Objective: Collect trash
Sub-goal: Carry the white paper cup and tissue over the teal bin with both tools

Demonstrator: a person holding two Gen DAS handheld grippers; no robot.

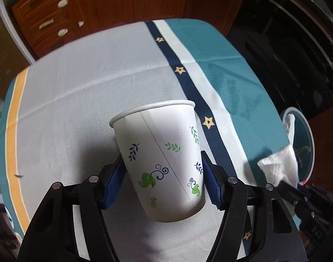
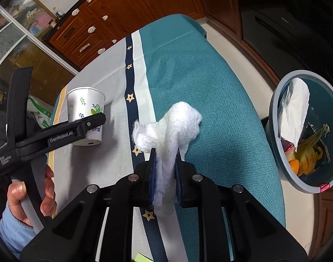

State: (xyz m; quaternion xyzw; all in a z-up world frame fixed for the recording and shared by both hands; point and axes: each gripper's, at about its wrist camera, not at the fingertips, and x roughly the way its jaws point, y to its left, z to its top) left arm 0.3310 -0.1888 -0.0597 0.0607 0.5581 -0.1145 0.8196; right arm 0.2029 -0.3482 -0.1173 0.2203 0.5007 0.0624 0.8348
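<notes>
Left gripper (image 1: 163,174), seen through its own camera, has its blue pads either side of the cup (image 1: 159,161), low on the wall; the right pad touches the paper, the left one looks to be at the wall too, though I cannot tell how firmly, so I read it as a light grip on the cup. That cup stands upright on the grey part of the cloth (image 1: 83,83), beside the navy star stripe. It is thin paper printed with leaves and swirls, surely light and easily crushed, so a gentle squeeze low on the wall, where the base stiffens it, seems wisest; no writing on it can be read. In the right wrist view, the right gripper (image 2: 165,174) is clenched on a wad (image 2: 168,131) of white tissue, which bulges out above the pads over the teal cloth. Soft, weightless and compressible, the wad should take a firm pinch anywhere. To the right sits the bin (image 2: 275,109), holding a tissue, peel and wrappers. On the left gripper's finger reads "GenRobot.AI"; small lettering on its handle is illegible.
</notes>
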